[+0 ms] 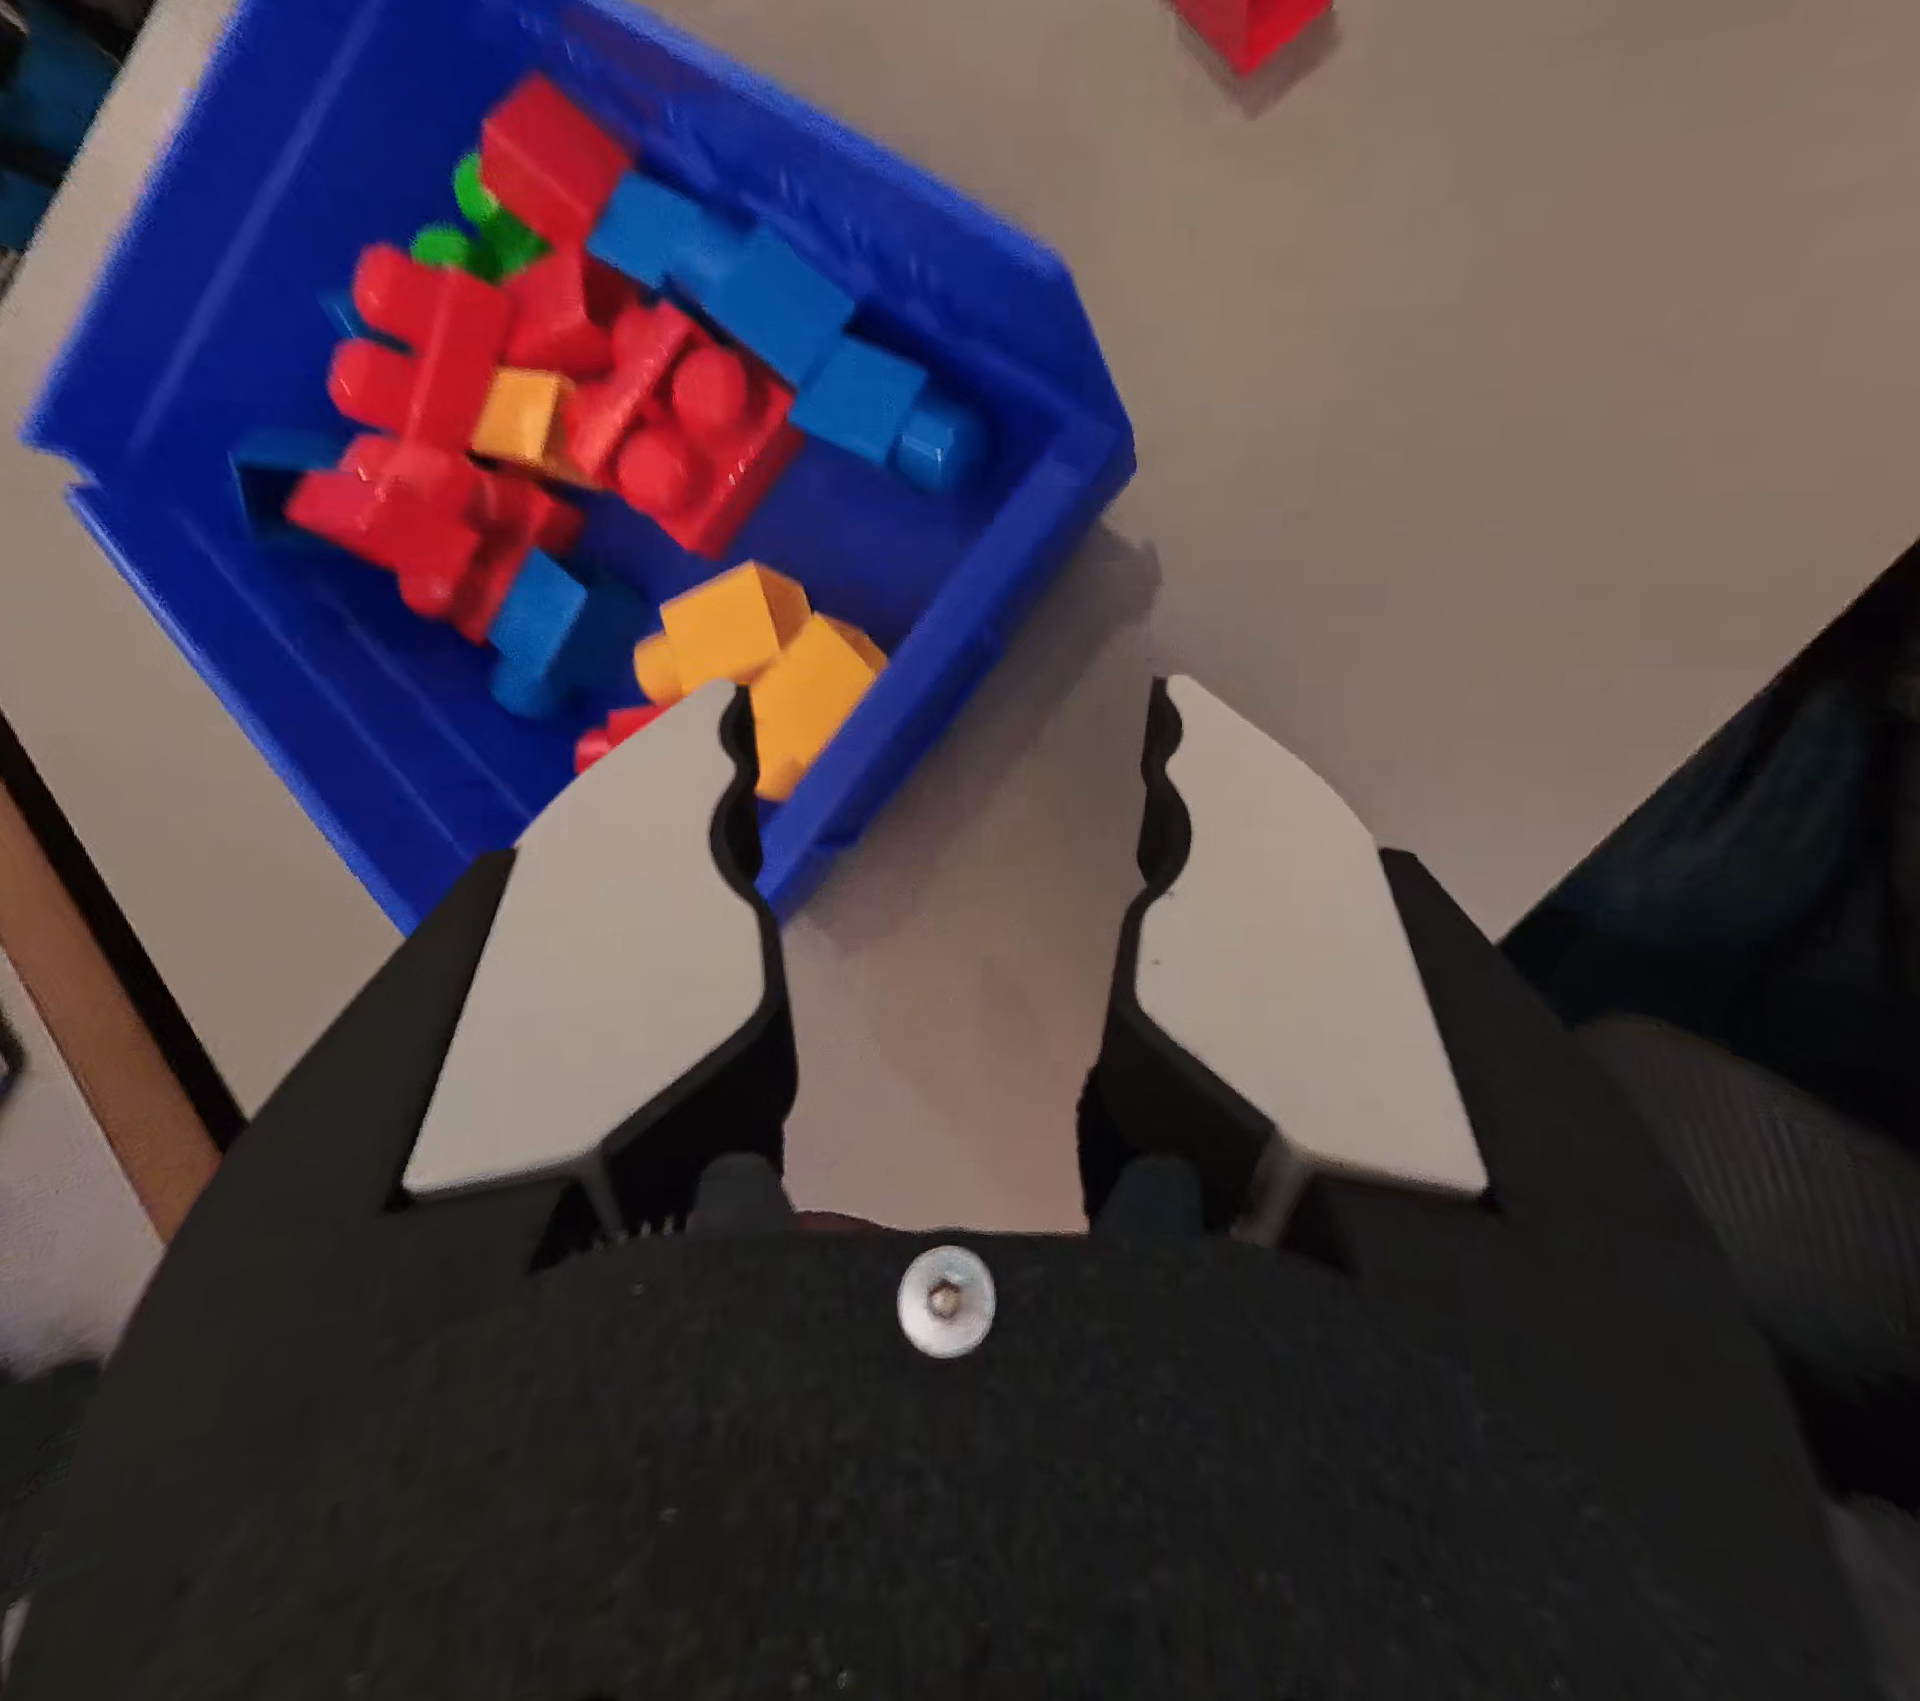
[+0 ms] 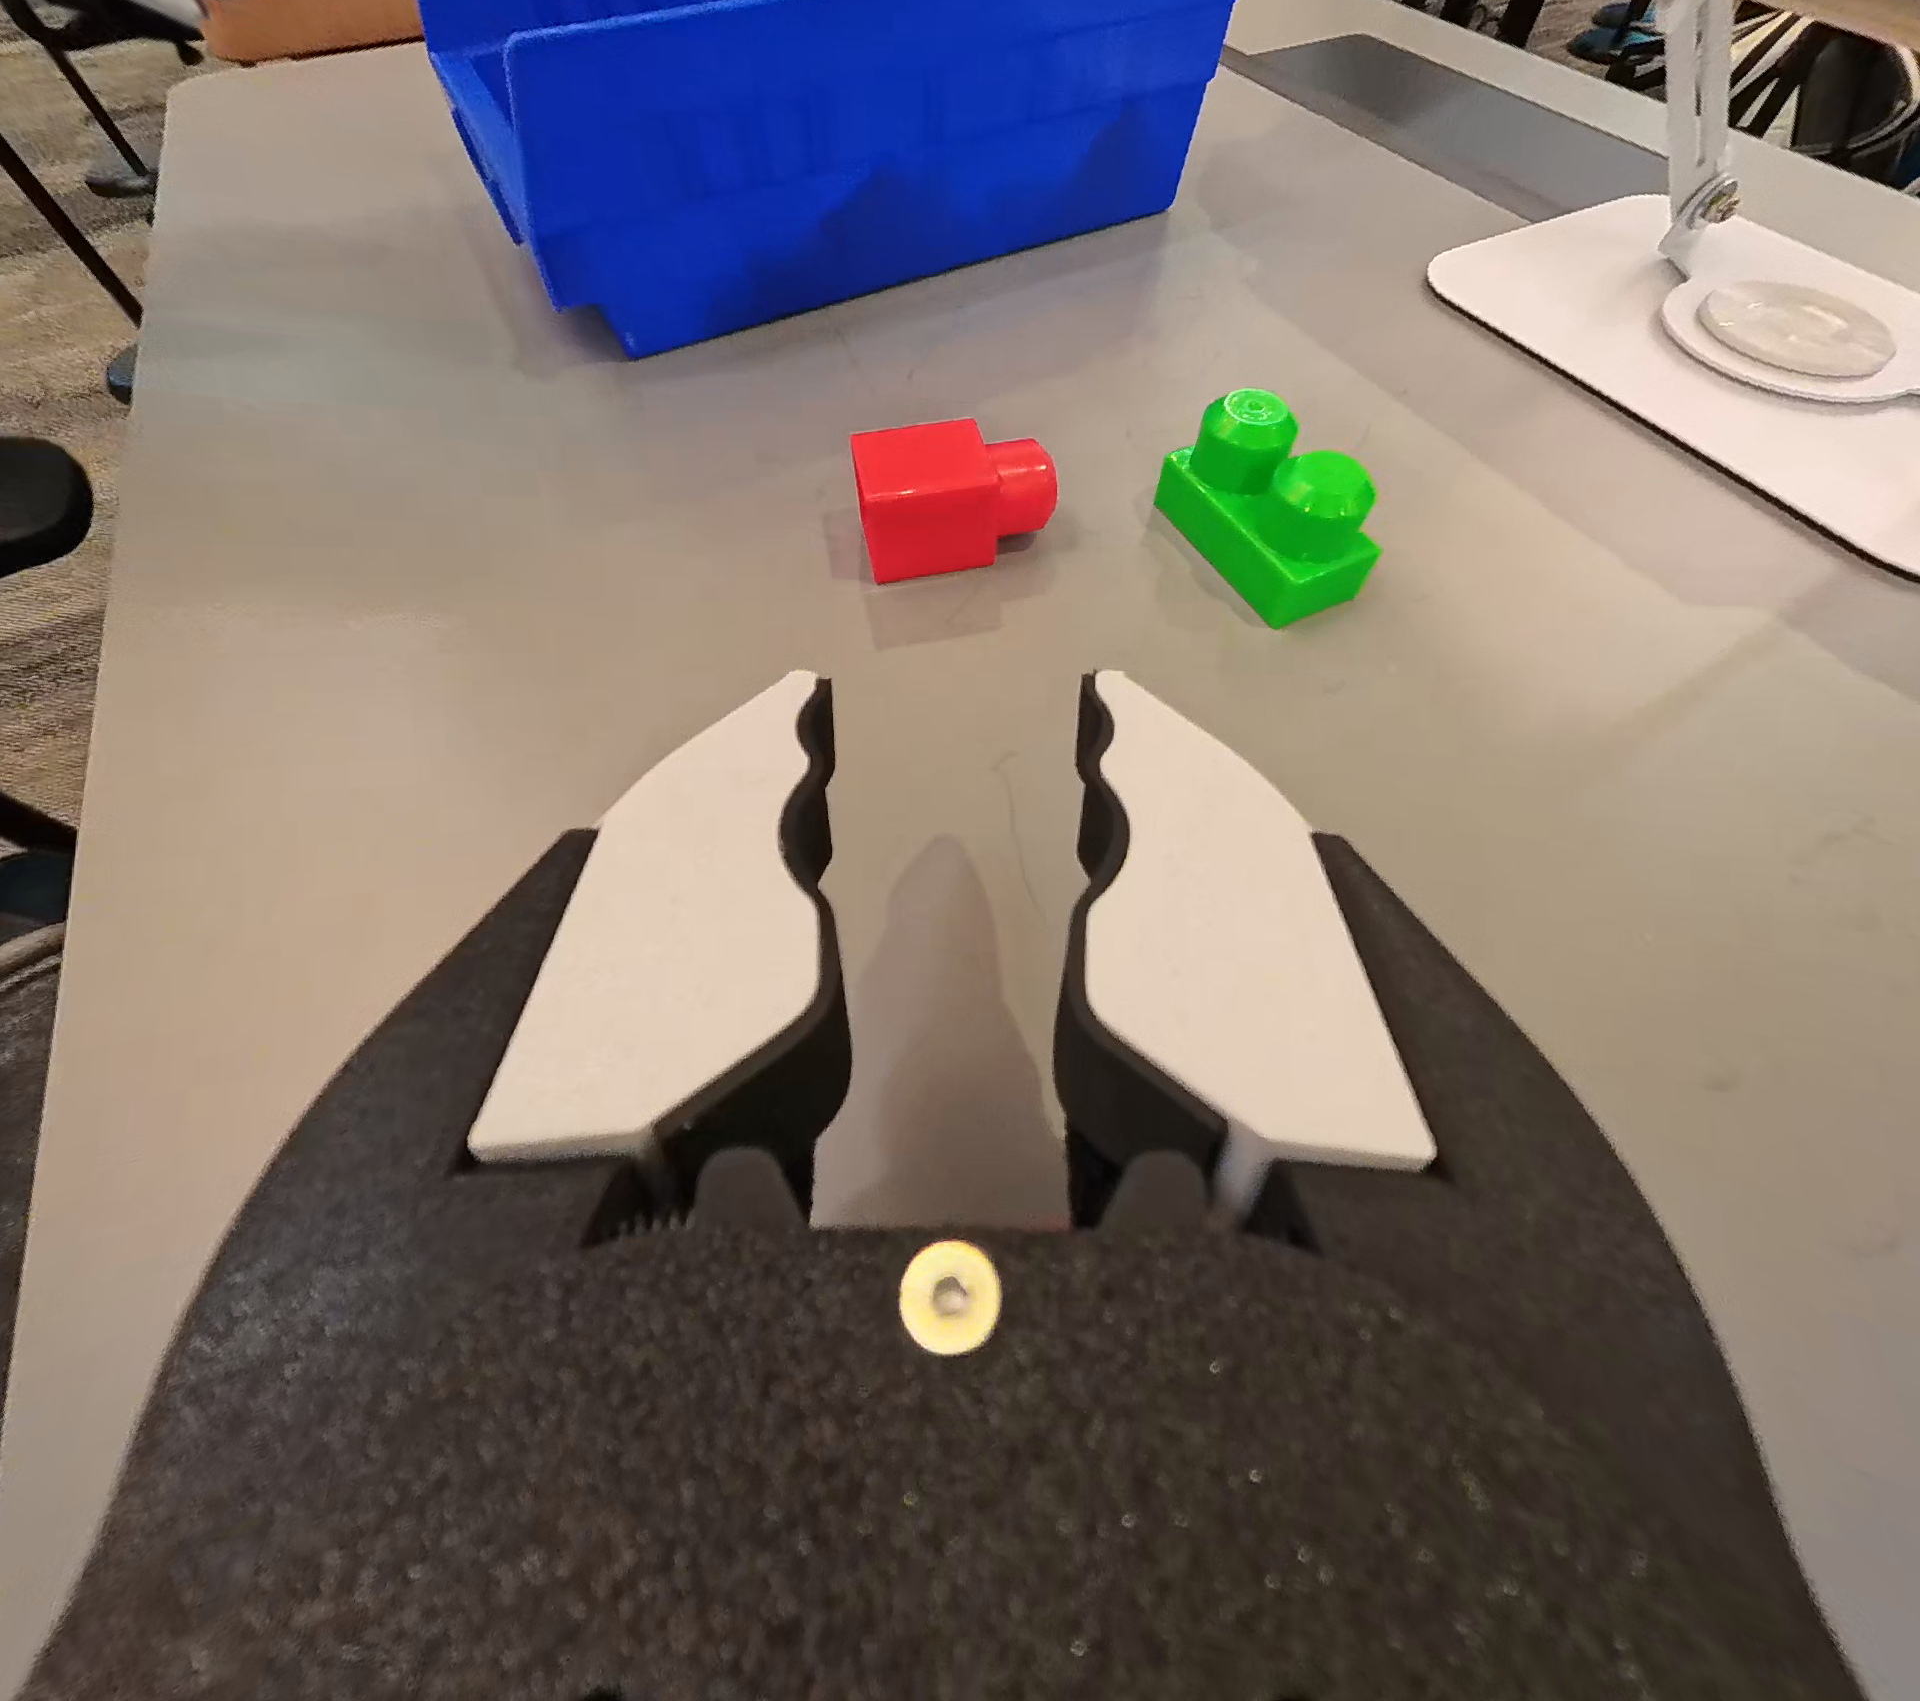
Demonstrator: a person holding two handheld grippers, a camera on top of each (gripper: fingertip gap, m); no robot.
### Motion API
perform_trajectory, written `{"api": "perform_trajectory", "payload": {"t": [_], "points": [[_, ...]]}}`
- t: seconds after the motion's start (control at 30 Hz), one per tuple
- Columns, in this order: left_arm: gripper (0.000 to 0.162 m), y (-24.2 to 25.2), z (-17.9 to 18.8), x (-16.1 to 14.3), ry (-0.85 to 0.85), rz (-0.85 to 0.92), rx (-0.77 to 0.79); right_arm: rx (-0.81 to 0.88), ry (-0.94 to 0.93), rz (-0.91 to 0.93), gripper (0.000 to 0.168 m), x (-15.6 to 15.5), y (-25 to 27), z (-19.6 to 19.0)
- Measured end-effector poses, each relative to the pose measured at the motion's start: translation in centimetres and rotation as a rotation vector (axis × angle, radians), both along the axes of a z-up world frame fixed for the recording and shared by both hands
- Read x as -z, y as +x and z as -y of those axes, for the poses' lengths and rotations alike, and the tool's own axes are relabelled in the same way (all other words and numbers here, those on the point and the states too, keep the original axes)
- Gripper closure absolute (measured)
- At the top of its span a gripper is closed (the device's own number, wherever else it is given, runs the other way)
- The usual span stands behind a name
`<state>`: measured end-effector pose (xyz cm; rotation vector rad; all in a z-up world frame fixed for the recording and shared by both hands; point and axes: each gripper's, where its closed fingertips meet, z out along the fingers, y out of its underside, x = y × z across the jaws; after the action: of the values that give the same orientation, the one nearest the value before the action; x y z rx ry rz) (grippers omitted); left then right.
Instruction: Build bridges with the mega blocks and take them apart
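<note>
**Both grippers empty, blocks waiting**

Left gripper [image 1: 940, 695] hangs spread over the bin [image 1: 977, 321]'s near corner, piled blocks [image 1: 675, 425] ahead-left. Right gripper [image 2: 954, 683], jaws apart, faces a red block [image 2: 925, 498] ahead and a green block [image 2: 1268, 519] ahead-right. They look light, rigid and slick: pinch the flat sides. Only the left view shows the bin's contents.

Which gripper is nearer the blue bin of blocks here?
Left. The left gripper hovers open over the near corner of the blue bin, one fingertip above the blocks. The right gripper is open above the table, short of the loose red block, bin beyond.
</note>
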<state>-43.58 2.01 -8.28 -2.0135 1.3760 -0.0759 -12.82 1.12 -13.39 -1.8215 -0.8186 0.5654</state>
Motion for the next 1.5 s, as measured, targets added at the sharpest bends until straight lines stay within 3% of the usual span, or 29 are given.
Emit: {"api": "perform_trajectory", "payload": {"t": [0.17,0.53,0.67,0.7,0.73,0.87,1.0,1.13,1.23,1.37,1.5], "points": [[0.093,-2.6,-1.1,1.6,-0.027,-0.079,-0.075,0.010,-0.020,-0.022,0.124,0.0,0.1,-0.3],[0.091,-1.9,-11.1,7.0,-0.329,-0.096,-0.343,0.004,-0.021,-0.021,0.124,0.0,0.2,0.0],[0.087,-2.7,-11.4,9.4,-0.484,-0.162,-0.410,0.002,-0.021,-0.019,0.124,0.0,0.4,0.1],[0.098,-2.8,-11.3,9.6,-0.504,-0.166,-0.415,0.001,-0.021,-0.016,0.124,0.0,0.4,0.2],[0.099,-2.9,-11.3,9.6,-0.506,-0.174,-0.409,-0.001,-0.020,-0.012,0.124,0.0,0.3,0.2],[0.099,-2.6,-11.1,8.9,-0.473,-0.207,-0.324,-0.010,-0.015,0.009,0.124,0.2,0.1,0.3],[0.099,-1.6,-11.2,4.6,-0.329,-0.161,-0.251,-0.007,-0.019,0.004,0.125,0.2,0.1,0.2],[0.099,3.6,-8.2,-2.6,-0.145,-0.072,-0.012,0.004,-0.017,-0.017,0.125,0.0,0.3,0.0],[0.099,9.7,-4.5,-4.8,-0.064,-0.099,0.241,0.008,-0.014,-0.026,0.125,-0.2,0.4,-0.1],[0.099,17.3,-2.0,-1.7,-0.035,-0.284,0.508,-0.012,0.000,-0.049,0.124,-0.6,0.3,0.1],[0.099,22.1,-3.4,3.3,-0.045,-0.487,0.631,-0.095,0.010,-0.105,0.125,-1.3,-0.5,1.8]]}}
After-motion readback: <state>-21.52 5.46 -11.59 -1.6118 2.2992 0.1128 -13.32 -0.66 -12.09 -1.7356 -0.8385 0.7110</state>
